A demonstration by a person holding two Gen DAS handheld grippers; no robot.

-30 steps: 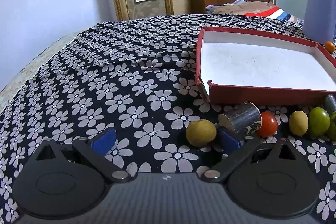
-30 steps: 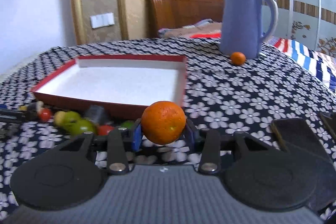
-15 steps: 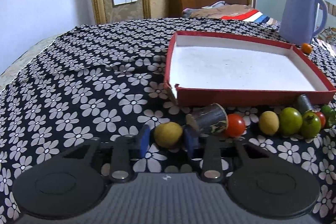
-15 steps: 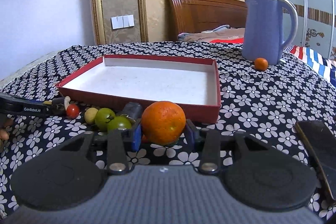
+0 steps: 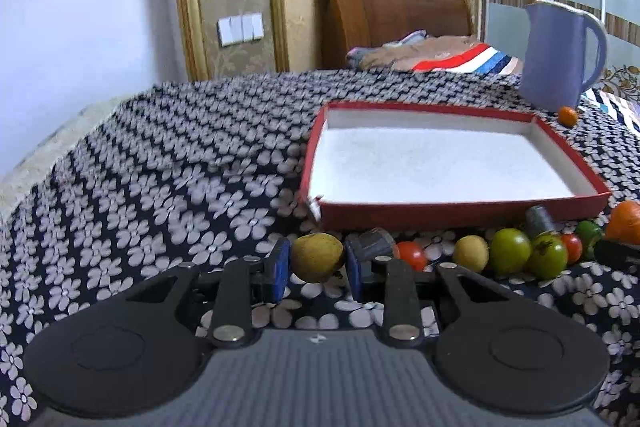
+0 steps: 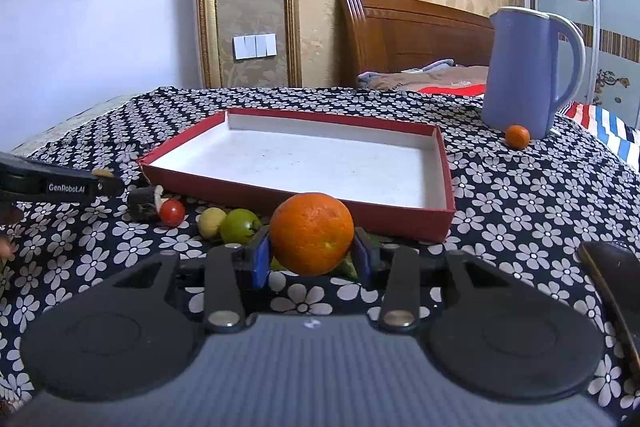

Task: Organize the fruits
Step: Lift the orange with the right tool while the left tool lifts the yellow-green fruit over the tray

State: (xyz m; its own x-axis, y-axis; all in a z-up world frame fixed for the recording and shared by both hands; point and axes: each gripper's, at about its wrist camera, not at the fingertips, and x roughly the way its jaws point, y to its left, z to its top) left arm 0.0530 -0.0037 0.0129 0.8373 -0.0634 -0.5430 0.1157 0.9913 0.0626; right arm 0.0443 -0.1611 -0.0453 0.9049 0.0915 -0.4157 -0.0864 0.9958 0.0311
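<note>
We see the left gripper (image 5: 317,263) clamped on a small yellow-green fruit (image 5: 317,257); its blue pads (image 5: 281,269) press both sides, and the jaws have just been closing onto it. The fruit sits clear of the flowered cloth (image 5: 140,195), just in front of the near left corner of the red tray (image 5: 460,217).

The right gripper (image 6: 311,259) grips an orange (image 6: 311,233) between its blue pads (image 6: 260,261), pads tight on both flanks, jaws moderately apart (the orange fills the gap). It hangs in front of the tray's (image 6: 304,201) near wall, not inside it.

The tray's white floor is bare in both views. Along its near wall on the cloth we count, from the left wrist view: a dark cylinder (image 5: 374,243) lying on its side, a red tomato (image 5: 412,255), a pale yellow fruit (image 5: 471,253), two green tomatoes (image 5: 510,255) (image 5: 547,261), a second dark cylinder (image 5: 540,221) behind them, and more red and green bits further right (too crowded to sort).

A blue jug (image 6: 528,75) stands beyond the tray's far right corner, a small orange fruit (image 6: 517,136) touching or just beside its base. A dark flat object (image 6: 616,291) lies at the right edge of the right wrist view.
</note>
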